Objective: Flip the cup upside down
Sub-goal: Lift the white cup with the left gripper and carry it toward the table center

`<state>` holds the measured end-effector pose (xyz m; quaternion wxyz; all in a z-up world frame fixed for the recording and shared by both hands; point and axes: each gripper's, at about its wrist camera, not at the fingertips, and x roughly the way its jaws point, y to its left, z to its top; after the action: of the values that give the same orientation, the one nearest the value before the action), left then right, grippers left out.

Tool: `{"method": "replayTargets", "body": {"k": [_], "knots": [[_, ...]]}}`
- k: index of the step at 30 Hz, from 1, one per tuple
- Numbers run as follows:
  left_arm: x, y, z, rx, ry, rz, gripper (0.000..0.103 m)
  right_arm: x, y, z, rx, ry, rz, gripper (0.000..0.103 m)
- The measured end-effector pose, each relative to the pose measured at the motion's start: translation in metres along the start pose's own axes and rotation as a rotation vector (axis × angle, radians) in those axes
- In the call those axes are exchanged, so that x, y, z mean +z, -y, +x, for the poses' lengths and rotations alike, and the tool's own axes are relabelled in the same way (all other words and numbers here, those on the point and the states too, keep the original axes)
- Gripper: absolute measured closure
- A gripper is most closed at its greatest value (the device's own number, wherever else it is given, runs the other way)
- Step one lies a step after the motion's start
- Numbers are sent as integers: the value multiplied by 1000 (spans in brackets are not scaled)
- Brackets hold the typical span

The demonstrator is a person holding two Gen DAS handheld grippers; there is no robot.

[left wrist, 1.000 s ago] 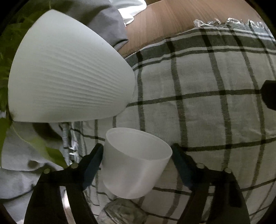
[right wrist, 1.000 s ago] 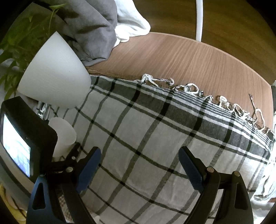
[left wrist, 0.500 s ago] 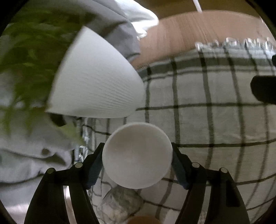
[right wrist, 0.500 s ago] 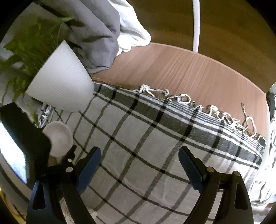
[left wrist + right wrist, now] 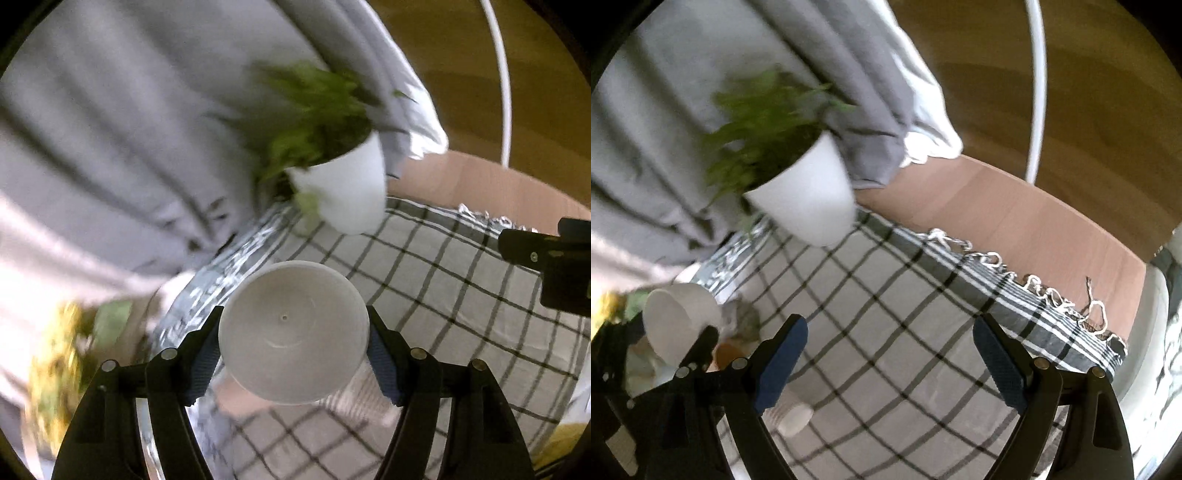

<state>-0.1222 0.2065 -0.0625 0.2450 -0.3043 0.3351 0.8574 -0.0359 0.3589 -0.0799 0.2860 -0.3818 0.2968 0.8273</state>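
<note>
My left gripper [image 5: 294, 341] is shut on a white plastic cup [image 5: 293, 332], held in the air above the checked cloth [image 5: 443, 295]. The cup is tipped so that its open mouth faces the left wrist camera and I see its inside bottom. In the right wrist view the same cup [image 5: 677, 323] shows at the far left, lying on its side in the left gripper's fingers [image 5: 701, 343]. My right gripper [image 5: 886, 365] is open and empty, hovering over the cloth [image 5: 905, 314].
A white pot with a green plant [image 5: 343, 188] [image 5: 805, 195] stands at the cloth's far left. Grey fabric [image 5: 129, 129] hangs behind it. The wooden table edge [image 5: 997, 214] lies beyond the fringe. A small ridged white cup [image 5: 794, 417] and a crumpled clear object [image 5: 746, 317] lie on the cloth.
The left gripper has lifted the cup and turned it from upright to tipped with its mouth toward the camera. Both grippers have risen and pulled back from the plant pot.
</note>
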Motion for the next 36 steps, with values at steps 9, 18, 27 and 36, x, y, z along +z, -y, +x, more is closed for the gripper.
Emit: {"method": "replayTargets", "body": {"k": [9, 18, 27, 36], "knots": [[-72, -17, -62, 53, -74, -163, 33, -48, -37, -28, 104, -35, -216, 12], [-119, -6, -42, -77, -273, -340, 34, -85, -32, -20, 89, -154, -327, 12], [-146, 4, -19, -190, -421, -499, 34, -92, -16, -17, 63, -189, -332, 12], [-152, -7, 16, -216, -478, -575, 34, -97, -23, -2, 68, -239, -343, 12]]}}
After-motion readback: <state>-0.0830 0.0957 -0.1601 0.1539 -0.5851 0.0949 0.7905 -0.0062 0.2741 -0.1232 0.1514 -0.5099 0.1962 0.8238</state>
